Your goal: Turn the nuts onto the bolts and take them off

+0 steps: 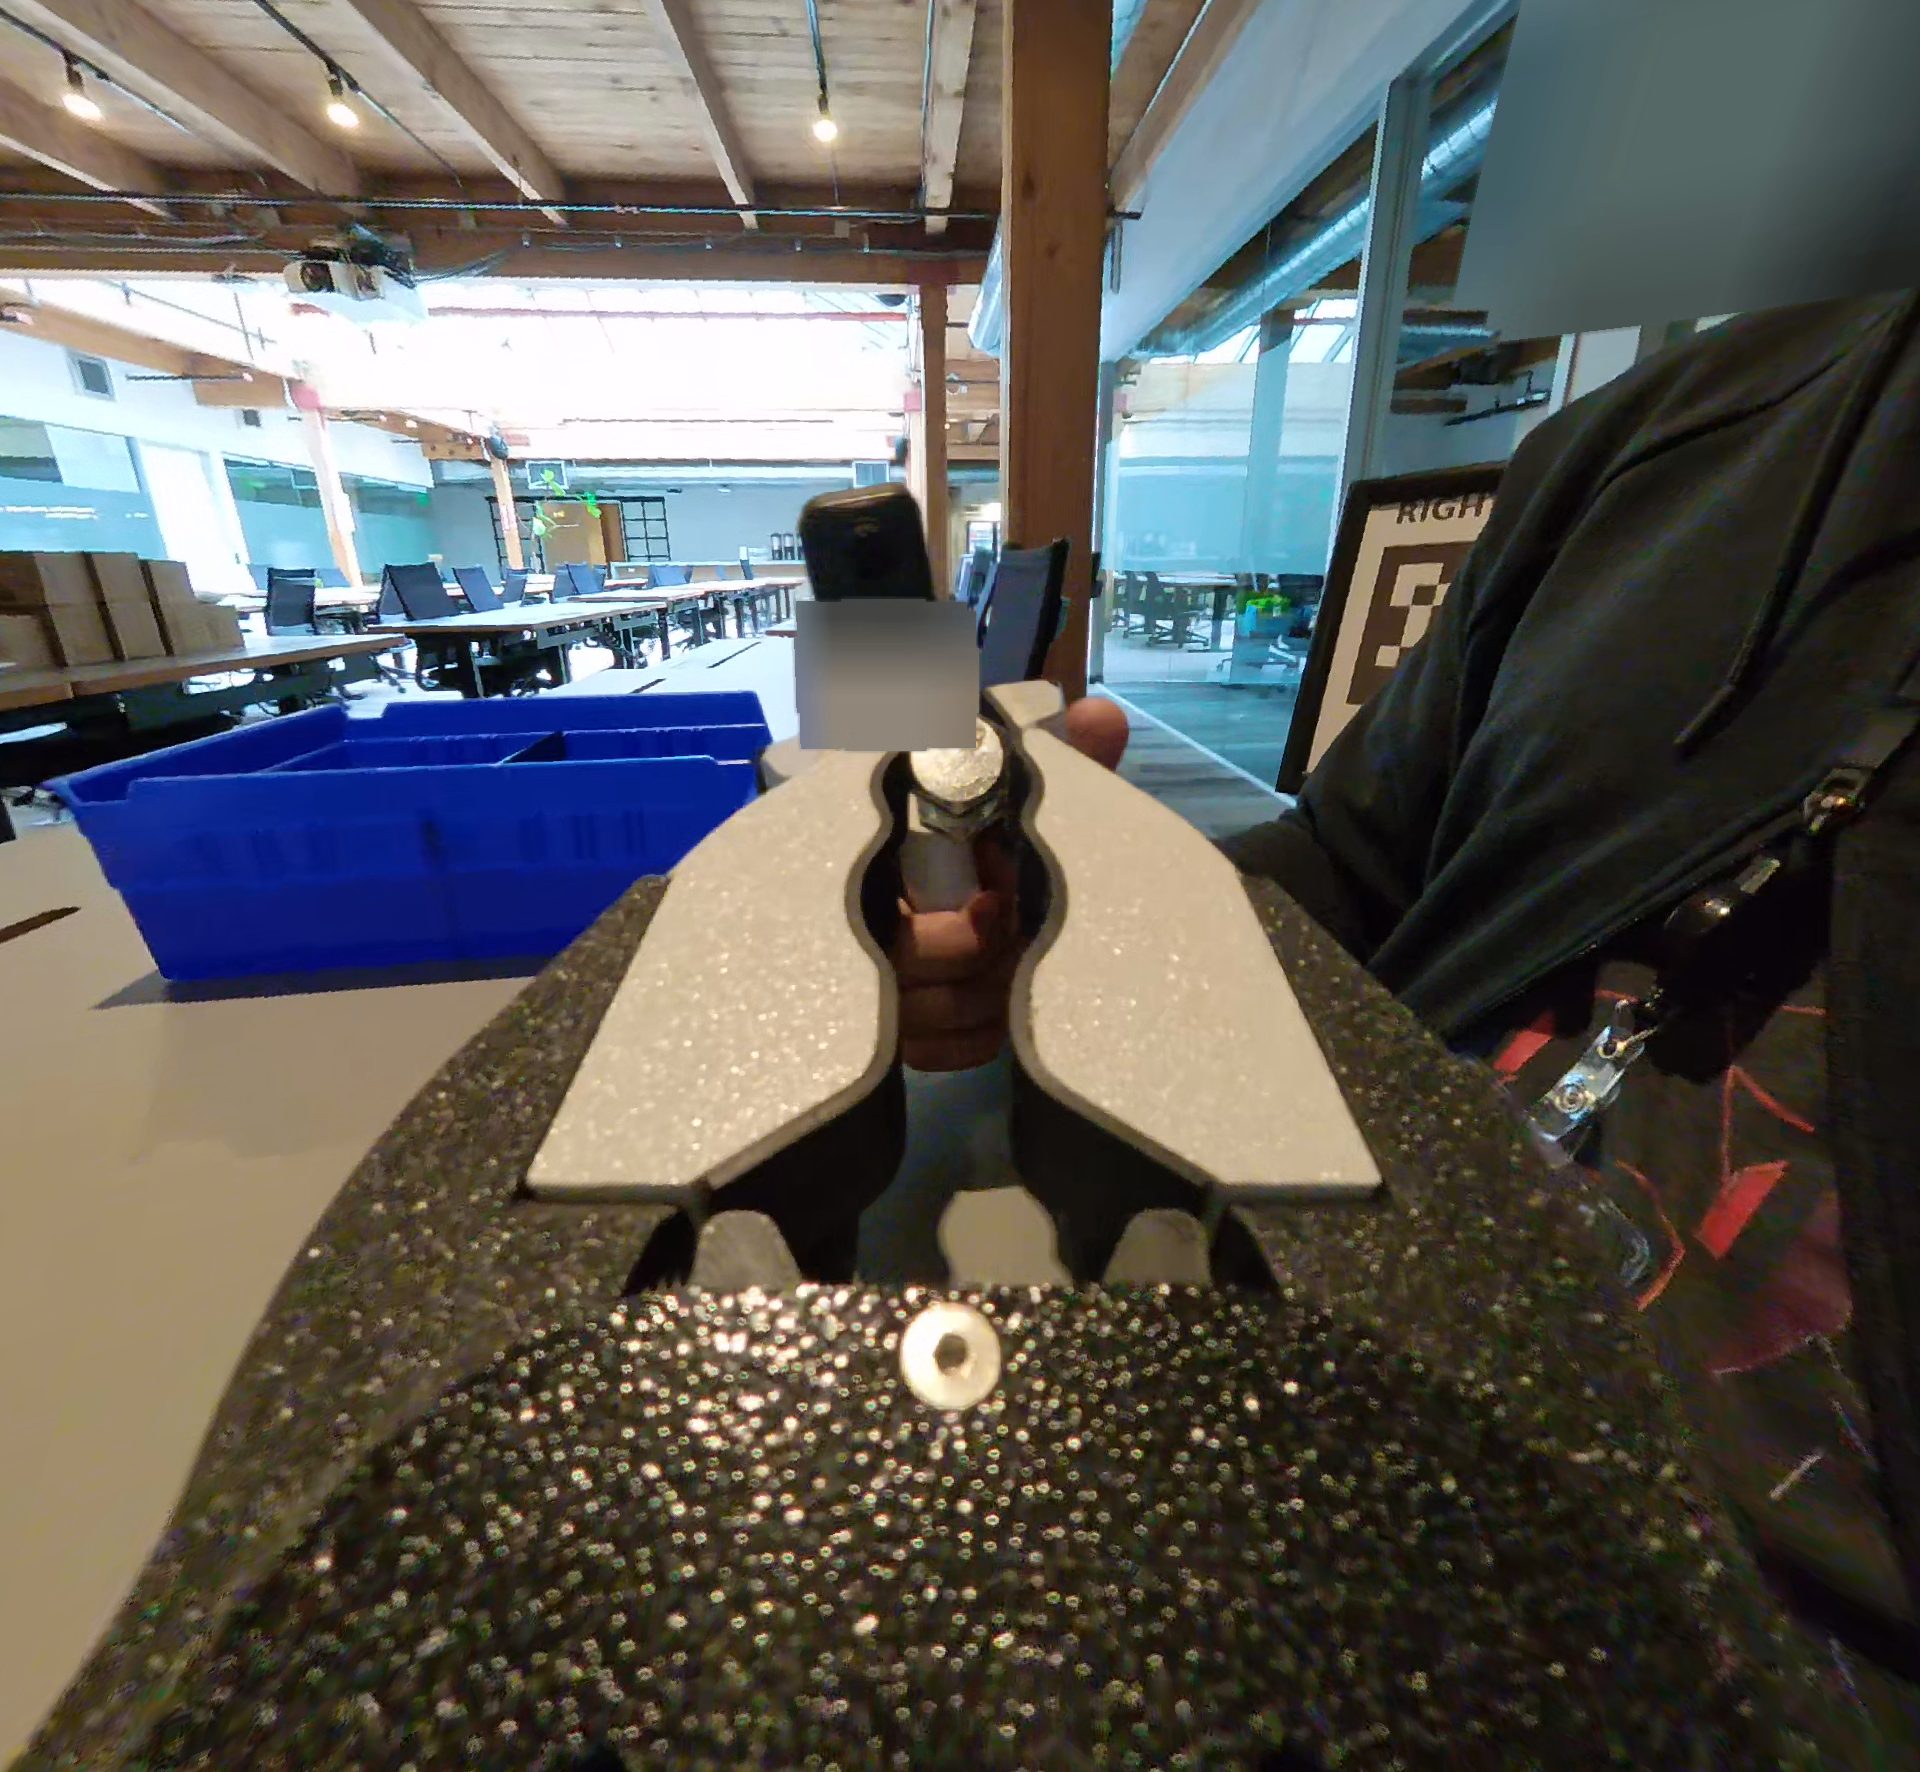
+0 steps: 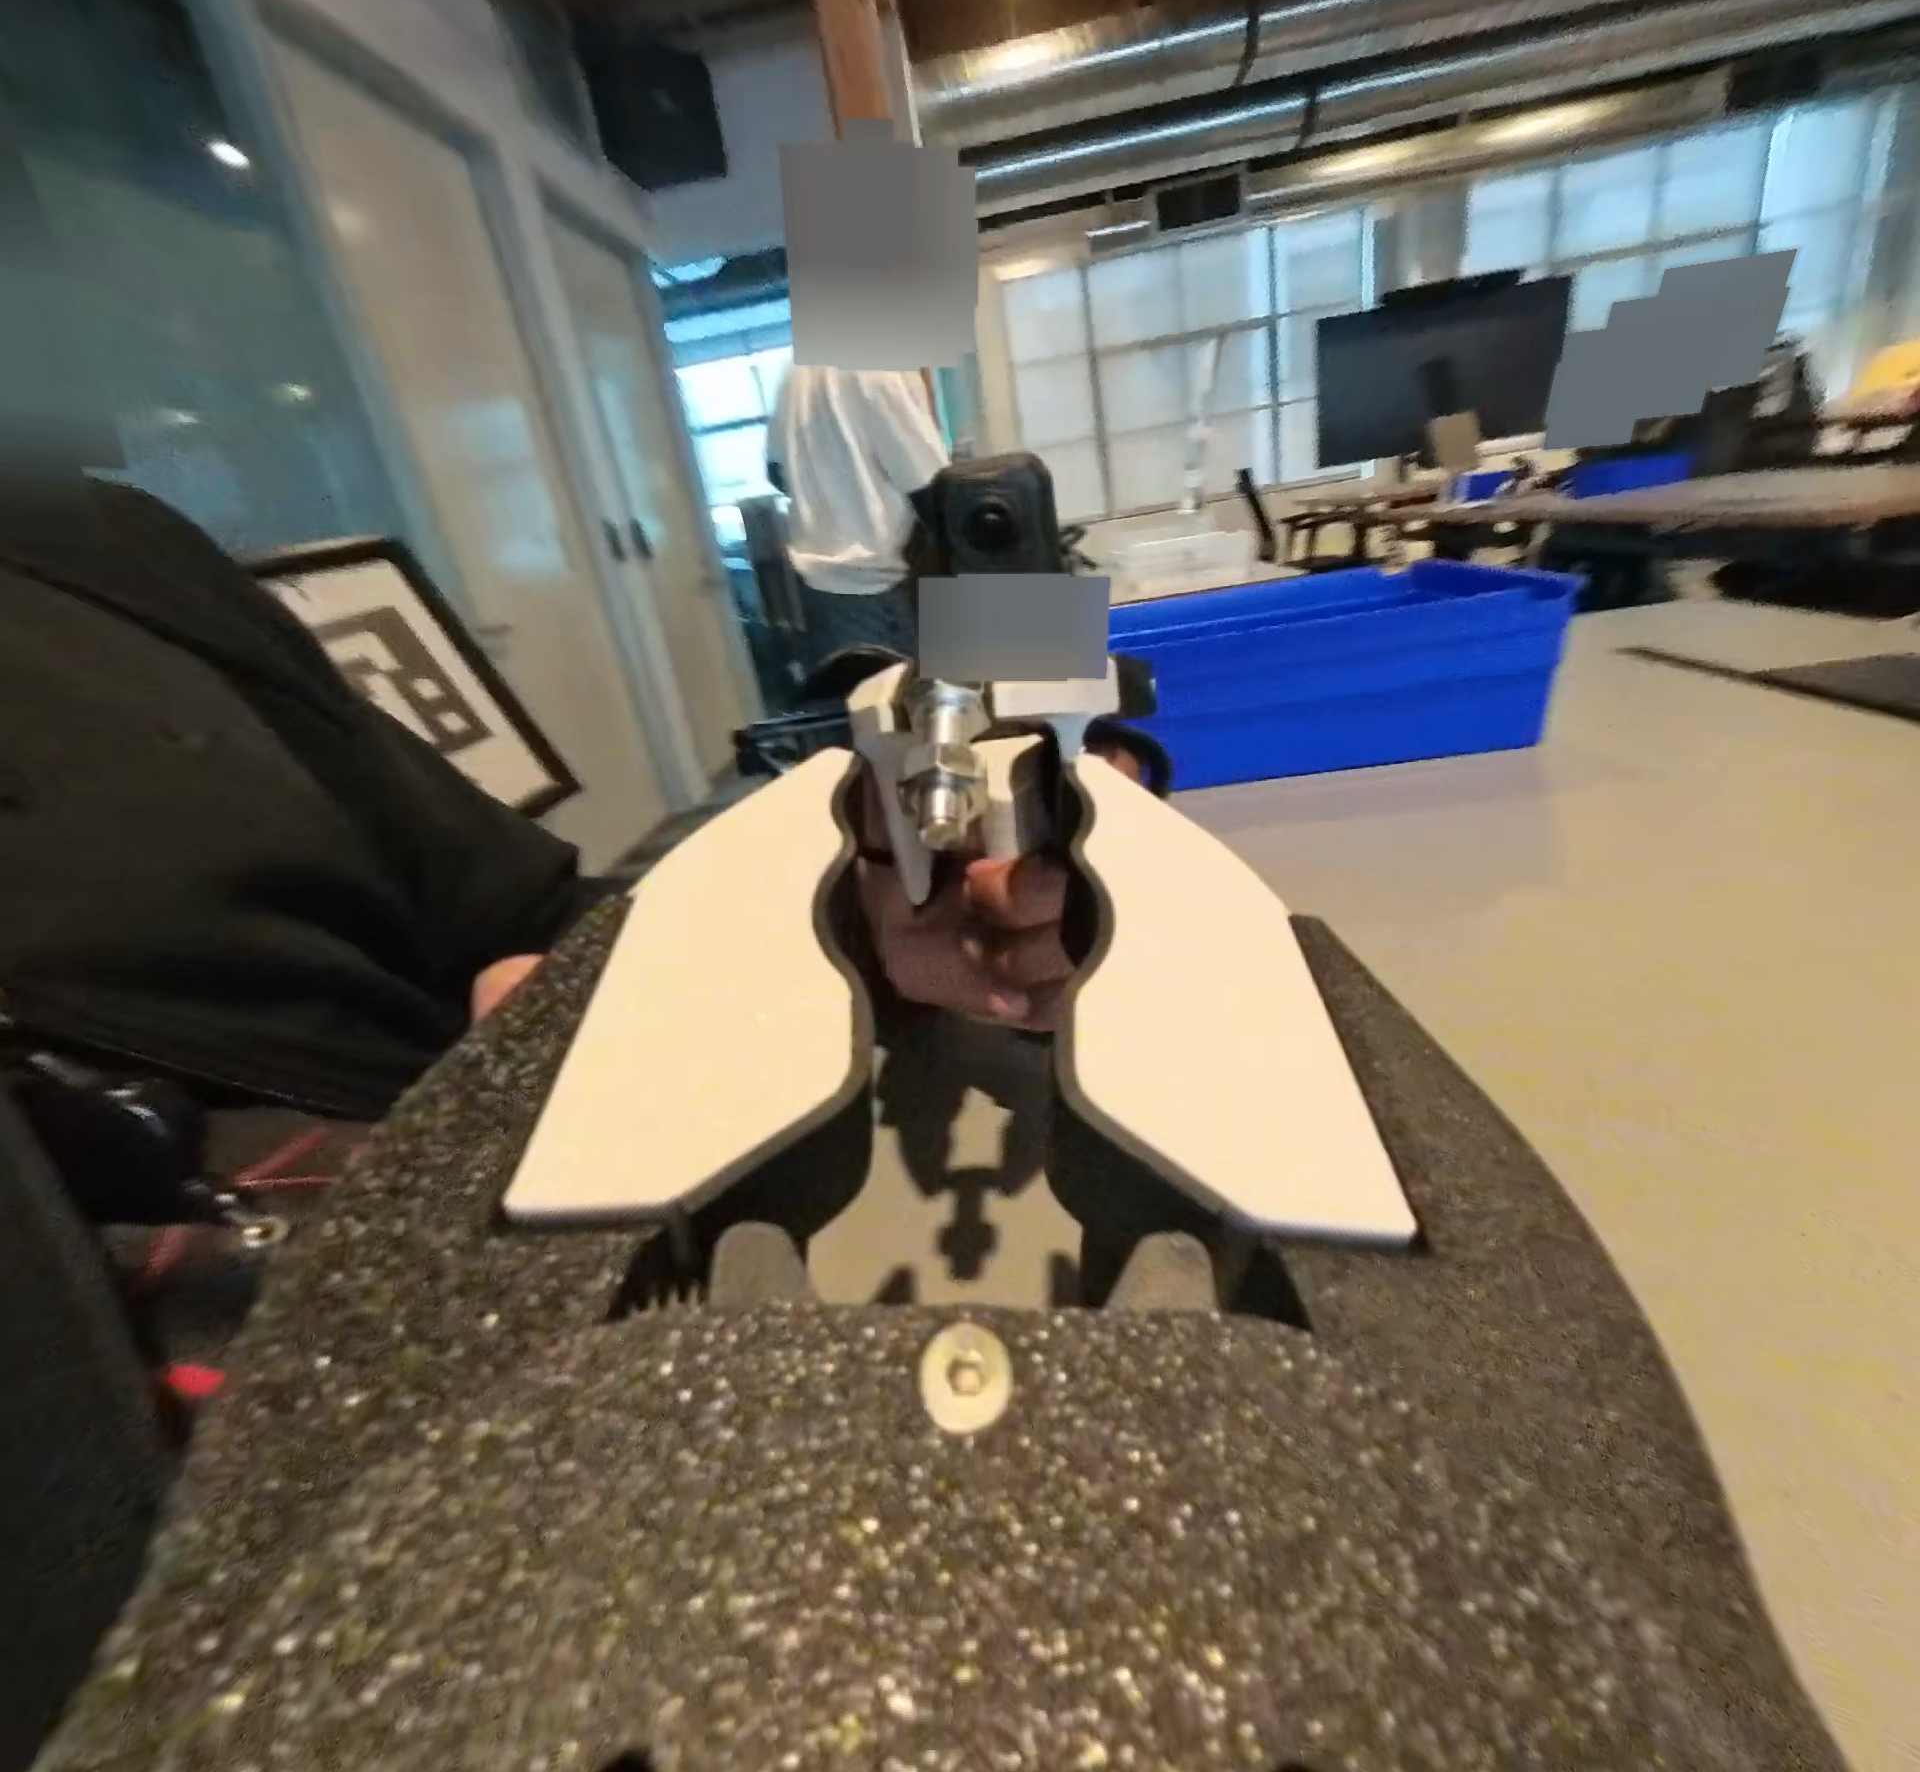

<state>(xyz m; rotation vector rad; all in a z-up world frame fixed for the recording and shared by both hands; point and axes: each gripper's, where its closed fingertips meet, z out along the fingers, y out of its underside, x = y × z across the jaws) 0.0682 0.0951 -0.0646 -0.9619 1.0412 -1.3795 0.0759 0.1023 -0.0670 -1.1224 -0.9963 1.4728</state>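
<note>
Left gripper (image 1: 958, 792): pinches the bolt (image 1: 951, 829) by its head end, held above the grey worktop (image 1: 208, 1099). Right gripper (image 2: 961, 777): closed around the hex nut (image 2: 940, 766), threaded tip showing only in the right wrist view. Blue bin (image 1: 416, 829) beyond

wrist views face each other closely — sharing the bolt (image 1: 957, 813).
</note>
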